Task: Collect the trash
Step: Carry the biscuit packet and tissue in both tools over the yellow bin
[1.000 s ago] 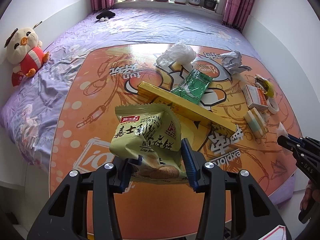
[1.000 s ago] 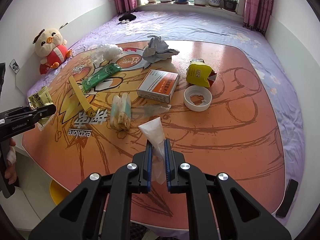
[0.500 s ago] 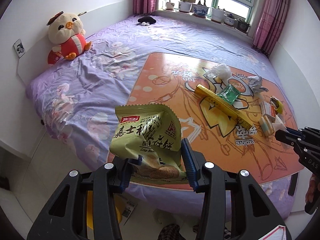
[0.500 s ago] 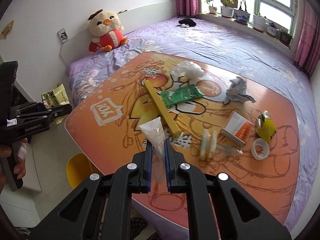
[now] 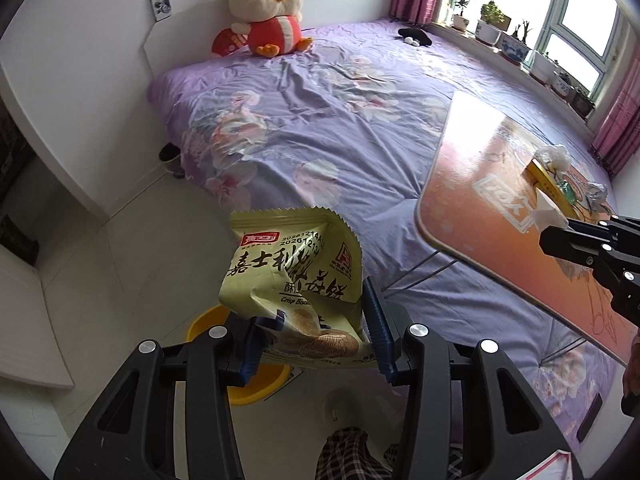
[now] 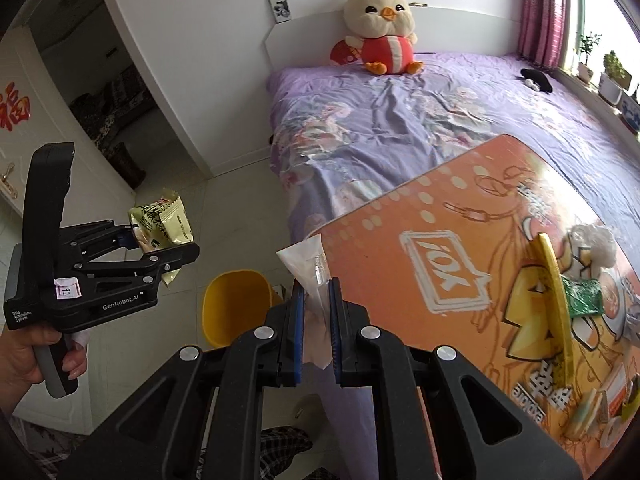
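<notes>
From your left wrist view, the left gripper (image 5: pixel 312 344) is clenched on the green biscuit packet (image 5: pixel 292 276), its blue pads biting the lower end while the rest stands up in front of the camera. The yellow bin (image 5: pixel 208 322) sits on the floor directly below, partly hidden behind the packet and the gripper frame, so you look lined up for a drop, though the packet is not yet let go. Off to the right, your right gripper (image 5: pixel 560 226) reaches in level with the table (image 5: pixel 460 216) edge, a clear plastic wrapper (image 5: pixel 546 210) pinched at its tip. On the far part of the table you can still make out a yellow box (image 5: pixel 546 180) and a white plastic bag (image 5: pixel 554 156).

From your right wrist view, the right gripper (image 6: pixel 316 320) is closed tight on the clear plastic wrapper (image 6: pixel 306 260), which sticks up between the pads. It hangs over the table corner, with the yellow bin (image 6: pixel 232 308) down to the left, so this one has further to travel. Your left hand (image 6: pixel 24 352) holds the left gripper (image 6: pixel 168 246) roughly level, fingers pointing right, above and left of the bin. I judge the task barely begun: two pieces are in hand, none visibly in the bin, and the table (image 6: pixel 400 272) still carries the yellow box (image 6: pixel 554 304), a green wrapper (image 6: pixel 582 296), the white plastic bag (image 6: pixel 592 242) and several small items at the lower right that are too cramped to name.
</notes>
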Demonstrator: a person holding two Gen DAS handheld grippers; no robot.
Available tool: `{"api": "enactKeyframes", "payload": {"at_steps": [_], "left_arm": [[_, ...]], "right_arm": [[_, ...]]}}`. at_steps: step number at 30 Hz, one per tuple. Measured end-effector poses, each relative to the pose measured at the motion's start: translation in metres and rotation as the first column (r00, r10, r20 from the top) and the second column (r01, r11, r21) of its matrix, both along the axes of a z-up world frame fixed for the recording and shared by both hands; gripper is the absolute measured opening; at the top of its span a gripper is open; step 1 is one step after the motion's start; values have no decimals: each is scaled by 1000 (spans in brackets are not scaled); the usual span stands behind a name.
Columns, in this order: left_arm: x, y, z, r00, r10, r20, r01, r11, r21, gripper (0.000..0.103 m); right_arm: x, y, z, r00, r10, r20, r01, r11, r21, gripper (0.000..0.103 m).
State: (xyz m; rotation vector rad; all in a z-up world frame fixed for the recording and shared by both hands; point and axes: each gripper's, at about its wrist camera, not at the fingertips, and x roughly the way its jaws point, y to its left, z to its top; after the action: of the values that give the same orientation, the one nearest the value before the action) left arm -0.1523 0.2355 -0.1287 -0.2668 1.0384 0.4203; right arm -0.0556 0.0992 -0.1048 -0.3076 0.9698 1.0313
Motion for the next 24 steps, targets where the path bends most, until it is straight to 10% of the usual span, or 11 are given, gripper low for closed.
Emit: {"api": "enactKeyframes", "payload": {"at_steps": [24], "left_arm": [[-101,147,-191,931,303,-201,-330,937,-117,45]], "right_arm": [[-86,240,-206,837,487,-249,-538,816,-211,13]]}}
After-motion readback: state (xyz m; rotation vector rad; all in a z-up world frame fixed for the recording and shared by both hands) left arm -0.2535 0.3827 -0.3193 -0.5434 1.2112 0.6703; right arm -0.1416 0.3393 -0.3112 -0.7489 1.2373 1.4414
